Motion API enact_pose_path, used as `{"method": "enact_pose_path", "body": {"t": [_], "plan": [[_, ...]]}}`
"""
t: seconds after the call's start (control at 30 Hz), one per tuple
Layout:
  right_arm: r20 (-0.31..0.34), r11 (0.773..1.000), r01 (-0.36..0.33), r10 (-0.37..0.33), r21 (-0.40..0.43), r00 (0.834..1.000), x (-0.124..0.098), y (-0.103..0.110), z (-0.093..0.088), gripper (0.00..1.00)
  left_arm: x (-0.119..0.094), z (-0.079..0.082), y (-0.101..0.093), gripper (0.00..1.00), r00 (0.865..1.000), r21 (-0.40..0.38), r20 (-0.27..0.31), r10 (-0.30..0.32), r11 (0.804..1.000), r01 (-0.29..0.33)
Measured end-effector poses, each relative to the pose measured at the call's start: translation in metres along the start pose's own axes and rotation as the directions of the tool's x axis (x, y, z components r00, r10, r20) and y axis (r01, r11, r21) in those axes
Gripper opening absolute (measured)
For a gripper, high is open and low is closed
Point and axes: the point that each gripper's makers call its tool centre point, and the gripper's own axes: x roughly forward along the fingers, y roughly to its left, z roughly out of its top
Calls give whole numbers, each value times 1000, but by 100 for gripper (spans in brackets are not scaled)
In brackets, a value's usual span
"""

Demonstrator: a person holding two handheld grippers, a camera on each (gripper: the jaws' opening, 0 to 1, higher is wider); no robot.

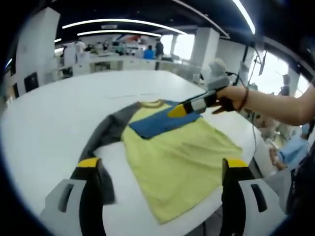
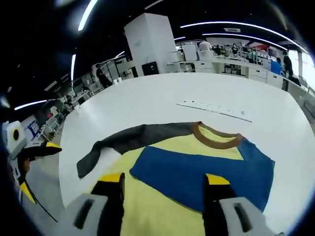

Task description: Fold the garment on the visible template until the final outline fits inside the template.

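Evidently I am between folds: the garment [image 1: 172, 147] lies on the white surface [image 1: 49, 128], blue panel already laid over its chest, one grey sleeve [image 2: 128, 140] still stretched out; both tools, left tool [image 1: 160, 174] and right tool [image 2: 165, 189], are spread and pinch nothing. Next, I judge, the sleeve needs gripping and folding inward. Left gripper view shows the garment's hem, while right gripper view shows the brown collar [image 2: 216, 137] and a faint line [image 2: 214, 109] beyond, perhaps the template.

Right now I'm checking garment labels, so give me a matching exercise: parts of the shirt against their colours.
Parts:
1. collar
2. long sleeve
3. chest panel
4. lower body

Colours:
A. blue
B. pale yellow
C. brown
D. dark grey

Pairs: 1-C, 2-D, 3-A, 4-B
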Motion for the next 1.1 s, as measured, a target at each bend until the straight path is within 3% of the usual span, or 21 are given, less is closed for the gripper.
{"method": "enact_pose_path", "body": {"t": [0.17, 0.37, 0.67, 0.87, 0.97, 1.1], "plan": [[-4, 996, 81, -81, 32, 997, -18, -32, -9, 74, 1, 1, -4, 97, 1000, 8, -7, -4, 1000, 4], [0, 990, 124, -124, 61, 992, -39, -55, -18, 74, 2, 4, -2, 99, 1000, 11, -2, 9, 1000, -9], [0, 972, 207, -208, 109, 978, -71, -103, -38, 68, 2, 2, -7, 99, 1000, 26, -15, -5, 1000, 5], [-21, 959, 265, -264, 105, 964, -88, -118, -56, 63, 3, 3, -10, 99, 1000, 33, -16, -9, 999, 10], [-43, 948, 284, -281, 144, 959, -95, -124, -66, 57, 3, 4, -12, 98, 1000, 33, -13, -14, 999, 15], [-88, 933, 334, -325, 133, 942, -100, -146, -86, 53, 3, 5, -13, 98, 1000, 33, -14, -9, 999, 9]]}}
